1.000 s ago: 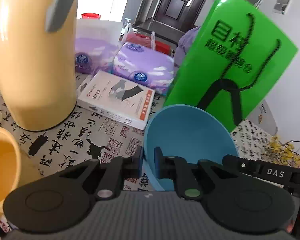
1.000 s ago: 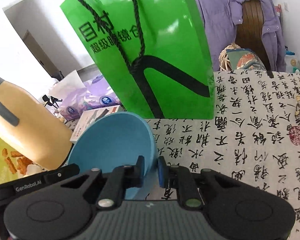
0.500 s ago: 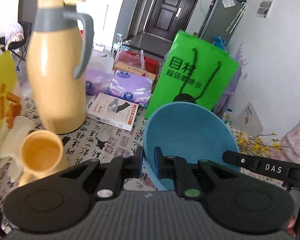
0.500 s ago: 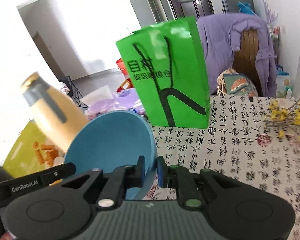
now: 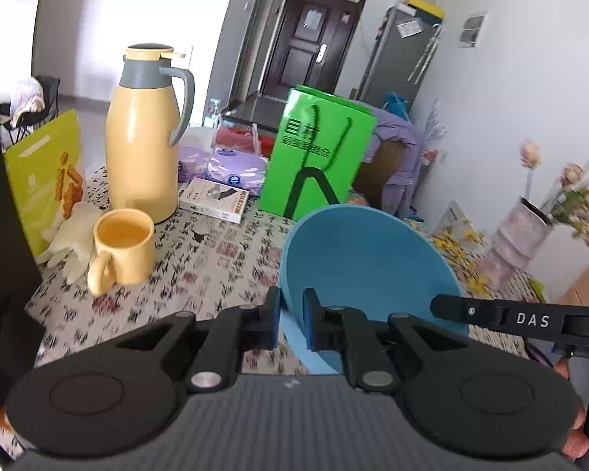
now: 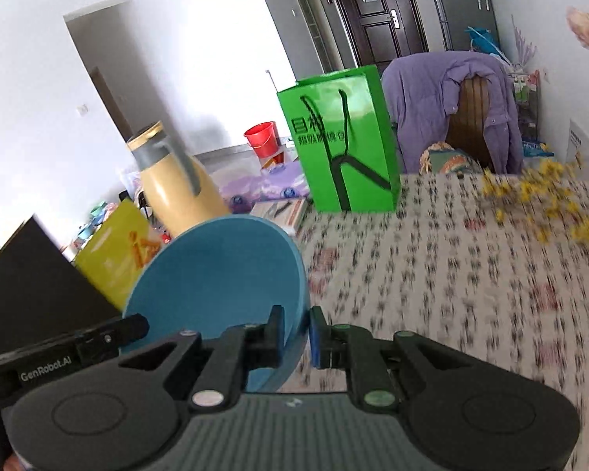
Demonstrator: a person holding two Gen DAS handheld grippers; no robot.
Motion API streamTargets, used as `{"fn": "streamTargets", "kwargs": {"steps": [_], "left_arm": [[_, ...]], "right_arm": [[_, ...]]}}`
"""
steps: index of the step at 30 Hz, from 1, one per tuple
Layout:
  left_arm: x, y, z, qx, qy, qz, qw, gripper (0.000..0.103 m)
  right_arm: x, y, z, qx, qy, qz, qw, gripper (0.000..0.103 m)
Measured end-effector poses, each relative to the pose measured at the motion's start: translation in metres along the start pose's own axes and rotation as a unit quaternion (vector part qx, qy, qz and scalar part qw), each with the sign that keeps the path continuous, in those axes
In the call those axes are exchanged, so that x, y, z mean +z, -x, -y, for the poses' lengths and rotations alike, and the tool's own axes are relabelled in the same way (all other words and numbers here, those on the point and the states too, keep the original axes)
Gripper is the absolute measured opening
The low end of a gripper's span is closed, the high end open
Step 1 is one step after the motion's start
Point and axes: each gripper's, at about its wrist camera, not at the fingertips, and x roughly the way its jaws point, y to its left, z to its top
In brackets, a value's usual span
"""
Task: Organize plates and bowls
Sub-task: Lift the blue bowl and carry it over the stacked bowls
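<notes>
Above the table: a blue bowl (image 5: 367,259) hangs in the air, tipped on edge, with a gripper on each side of its rim.
Left gripper (image 5: 291,322): pinches the bowl's rim on the left side, one pad inside the wall and one outside.
Right gripper (image 6: 296,337): pinches the opposite rim in the same way (the bowl (image 6: 220,274) fills the left of that view).
Table (image 5: 216,251): covered by a cloth printed with black writing and red stamps; blurred in the right wrist view.
Yellow jug (image 5: 143,141): upright at the back left, grey handle and collar.
Yellow mug (image 5: 123,245): just in front of the jug, handle toward the camera; a pale glove (image 5: 72,235) lies beside it.
Green bag (image 5: 318,157): stands upright behind the bowl, black cord handles.
Book (image 5: 214,198): flat between the jug and the green bag.
Purple packs (image 5: 235,167): behind the book.
Yellow flowers (image 6: 546,196): spread on the cloth at the right.
Person: fingertips (image 5: 573,439) show at the lower right edge of the left wrist view.
</notes>
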Motion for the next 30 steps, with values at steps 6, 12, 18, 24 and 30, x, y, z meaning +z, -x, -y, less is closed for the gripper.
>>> {"fn": "streamTargets", "kwargs": {"steps": [6, 12, 18, 24, 30], "left_arm": [[-0.058, 0.050, 0.014, -0.014, -0.009, 0.013, 0.9998, 0.012], [-0.103, 0.077, 0.028, -0.031, -0.017, 0.012, 0.9993, 0.012], [-0.132, 0.072, 0.045, -0.047, -0.026, -0.010, 0.9985, 0.013], [-0.145, 0.055, 0.053, -0.066, -0.016, -0.041, 0.9968, 0.013], [-0.152, 0.042, 0.056, -0.072, -0.017, -0.056, 0.9957, 0.013]], "right_arm": [[-0.065, 0.047, 0.004, -0.003, -0.005, 0.002, 1.000, 0.013], [-0.116, 0.082, 0.014, -0.013, -0.007, 0.000, 1.000, 0.015], [-0.152, 0.096, 0.036, -0.031, -0.020, -0.006, 0.999, 0.016], [-0.166, 0.102, 0.059, -0.045, -0.036, -0.011, 0.998, 0.016], [-0.174, 0.095, 0.072, -0.055, -0.041, -0.027, 0.997, 0.015]]}}
